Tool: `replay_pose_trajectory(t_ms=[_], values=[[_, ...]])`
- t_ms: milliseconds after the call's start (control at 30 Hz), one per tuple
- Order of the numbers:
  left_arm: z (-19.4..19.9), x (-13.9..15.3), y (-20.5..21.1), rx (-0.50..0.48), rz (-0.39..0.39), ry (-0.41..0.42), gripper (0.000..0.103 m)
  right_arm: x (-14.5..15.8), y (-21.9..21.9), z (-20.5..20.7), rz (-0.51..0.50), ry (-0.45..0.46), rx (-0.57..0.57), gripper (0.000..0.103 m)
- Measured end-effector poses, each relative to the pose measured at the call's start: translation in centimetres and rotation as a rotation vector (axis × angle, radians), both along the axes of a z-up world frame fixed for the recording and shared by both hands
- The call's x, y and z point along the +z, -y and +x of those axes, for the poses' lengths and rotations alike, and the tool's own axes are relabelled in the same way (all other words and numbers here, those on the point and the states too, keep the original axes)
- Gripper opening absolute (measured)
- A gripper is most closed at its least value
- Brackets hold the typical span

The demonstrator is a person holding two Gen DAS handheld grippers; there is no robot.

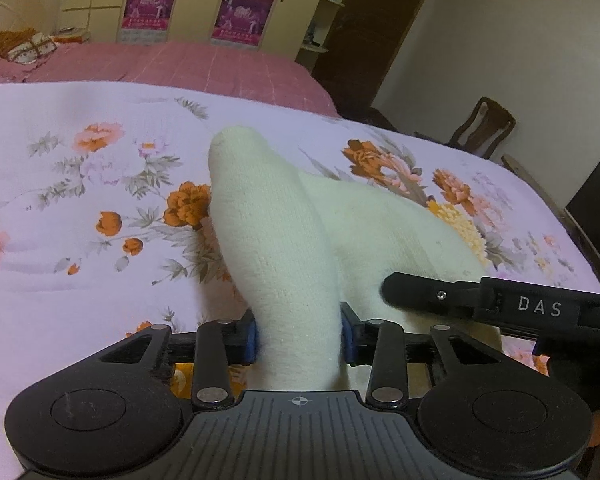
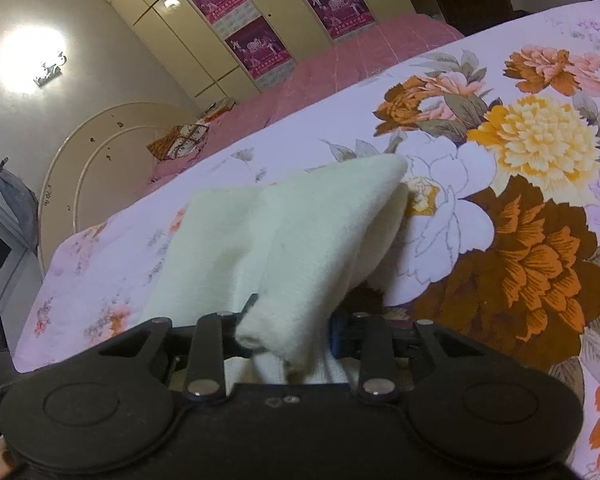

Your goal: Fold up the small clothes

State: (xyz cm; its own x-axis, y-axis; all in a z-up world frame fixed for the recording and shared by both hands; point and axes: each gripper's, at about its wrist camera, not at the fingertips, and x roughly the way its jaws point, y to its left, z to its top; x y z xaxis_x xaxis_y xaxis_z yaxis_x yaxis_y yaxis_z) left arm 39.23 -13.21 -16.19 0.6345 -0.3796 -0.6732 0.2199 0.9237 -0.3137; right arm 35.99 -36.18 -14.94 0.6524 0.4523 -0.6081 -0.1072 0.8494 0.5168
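A white sock is the thing to fold, and both grippers have hold of it over a bed with a flowery sheet. The left gripper has its two blue pads pressed on the sides of one part of the sock, so the jaws are partly closed, with the cloth squeezed between them. That part sticks up and away from the gripper like a soft tube, with its round end pointing to the far side of the sheet. It is held this way, I think, so the sock comes up off the sheet and can be laid over on itself. The right gripper pinches the sock too. In its own view the cloth bunches up between the jaws, and a blue pad shows at the right side of the bunch. The jaws are partly closed on the cloth. From there the sock spreads out wide and flat toward the far side of the sheet, and one corner hangs above a big white flower. In the left view, a black finger of the right gripper lies on the sock, just to the right of the tube. The two grippers are close together, each on its own part of the sock. I think this is so one end can be carried over the other. The fold does not look done yet, as the sock is lifted up and lumpy. Past the sheet there is a pink blanket.
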Motion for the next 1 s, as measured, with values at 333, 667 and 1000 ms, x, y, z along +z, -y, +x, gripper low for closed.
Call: replay_pose_trajectory(t_ms=[333,667,1000], values=[[-2.1,2.2,-3.0,0.007,-0.011,0.027,0.038,2.3,-2.7,-1.4,0.015,0.041,0.027,0.03],[-4.4,3.6,-12.6,0.065,-0.007,0.053,0.038,3.4,-10.3,-1.9,0.024,0.061,0.086,0.03],[-5.0,3.7,-27.0,0.123,0.0,0.073,0.038,3.1,-23.6,-1.9,0.044,0.072,0.118,0.03]])
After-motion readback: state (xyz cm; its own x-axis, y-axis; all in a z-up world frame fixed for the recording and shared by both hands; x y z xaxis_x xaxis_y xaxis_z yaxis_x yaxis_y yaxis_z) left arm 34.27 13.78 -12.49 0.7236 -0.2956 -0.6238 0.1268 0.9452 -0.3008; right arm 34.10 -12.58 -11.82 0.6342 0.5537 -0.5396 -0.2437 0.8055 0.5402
